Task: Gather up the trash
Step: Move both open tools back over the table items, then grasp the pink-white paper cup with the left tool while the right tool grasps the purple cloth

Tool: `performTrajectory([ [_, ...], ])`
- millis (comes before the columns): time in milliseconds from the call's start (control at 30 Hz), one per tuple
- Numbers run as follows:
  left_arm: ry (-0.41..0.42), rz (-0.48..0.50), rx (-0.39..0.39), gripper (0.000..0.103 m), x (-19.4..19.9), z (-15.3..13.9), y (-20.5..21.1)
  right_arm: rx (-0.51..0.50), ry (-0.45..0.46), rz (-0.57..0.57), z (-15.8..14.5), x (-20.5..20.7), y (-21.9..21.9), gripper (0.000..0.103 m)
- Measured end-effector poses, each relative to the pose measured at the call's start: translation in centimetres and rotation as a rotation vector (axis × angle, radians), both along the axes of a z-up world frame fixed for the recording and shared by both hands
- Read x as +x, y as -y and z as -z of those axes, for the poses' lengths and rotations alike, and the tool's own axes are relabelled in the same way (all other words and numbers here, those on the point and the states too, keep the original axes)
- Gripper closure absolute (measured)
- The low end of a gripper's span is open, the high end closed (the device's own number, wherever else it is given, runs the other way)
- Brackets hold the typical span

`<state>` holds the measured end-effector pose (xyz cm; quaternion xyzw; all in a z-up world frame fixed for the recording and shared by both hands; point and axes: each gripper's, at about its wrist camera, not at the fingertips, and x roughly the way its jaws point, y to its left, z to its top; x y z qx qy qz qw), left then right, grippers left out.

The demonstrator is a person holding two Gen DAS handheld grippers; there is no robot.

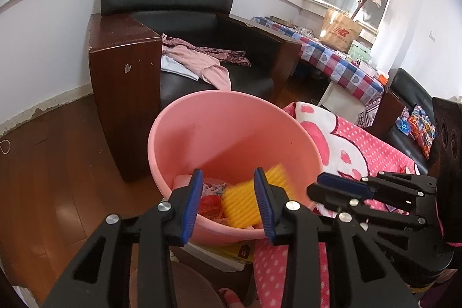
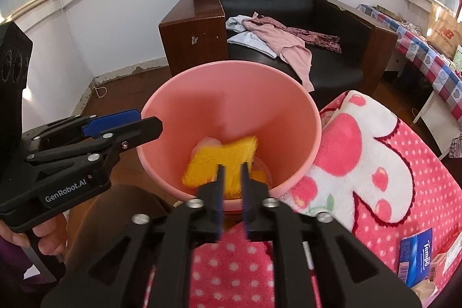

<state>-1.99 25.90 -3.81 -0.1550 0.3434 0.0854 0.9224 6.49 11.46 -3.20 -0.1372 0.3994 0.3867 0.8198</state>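
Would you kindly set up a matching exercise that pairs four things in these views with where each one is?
Things:
1. ridged yellow sponge-like piece
2. crumpled pink garment
3. brown paper shopping bag
4. blue tissue pack

Places:
A. on the checked tablecloth
B. on the pink dotted blanket
C. inside the round pink plastic bucket
D. on the black armchair seat

Pairs: 1-C, 2-D, 3-A, 4-B
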Motion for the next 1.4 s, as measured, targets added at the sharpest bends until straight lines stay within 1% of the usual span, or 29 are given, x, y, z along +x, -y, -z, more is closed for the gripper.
performTrajectory([
  [167,0.005,0.004,0.002,0.067,-0.2,-0.3,0.3,0.029,0.001,0.011,-0.4,-0.1,0.5,0.074],
  [300,0.015,0.021,0.006,0.067,-0.1,-0.7,0.8,0.055,0.012,0.039,-0.9,-0.4,1.8,0.074],
  [500,0.033,0.066,0.005,0.067,0.1,-1.6,2.6,0.077,0.033,0.106,-1.4,-1.2,5.6,0.074],
  [700,0.045,0.153,0.011,0.067,0.3,-2.1,5.8,0.093,0.059,0.225,-2.0,-2.7,12.2,0.074],
  [867,0.051,0.242,0.020,0.067,0.6,-2.4,9.4,0.066,0.088,0.394,-1.8,-4.6,20.0,0.074],
  [900,0.052,0.264,0.023,0.067,0.7,-2.5,10.3,0.063,0.087,0.418,-1.7,-4.8,21.0,0.074],
  [967,0.053,0.295,0.027,0.067,0.8,-2.5,11.6,0.063,0.073,0.500,-1.3,-5.4,24.6,0.074],
  [1100,0.049,0.363,0.036,0.067,1.4,-2.6,14.7,0.047,0.040,0.603,0.0,-5.8,29.6,0.074],
  [1233,0.040,0.423,0.047,0.067,1.7,-2.5,17.4,0.045,-0.014,0.649,1.8,-5.6,32.5,0.074],
  [1300,0.037,0.456,0.058,0.067,1.9,-2.5,18.8,0.053,-0.039,0.653,2.5,-5.4,33.3,0.073],
  [1400,0.038,0.507,0.072,0.067,2.1,-2.6,20.9,0.070,-0.077,0.636,3.6,-4.8,34.0,0.063],
])
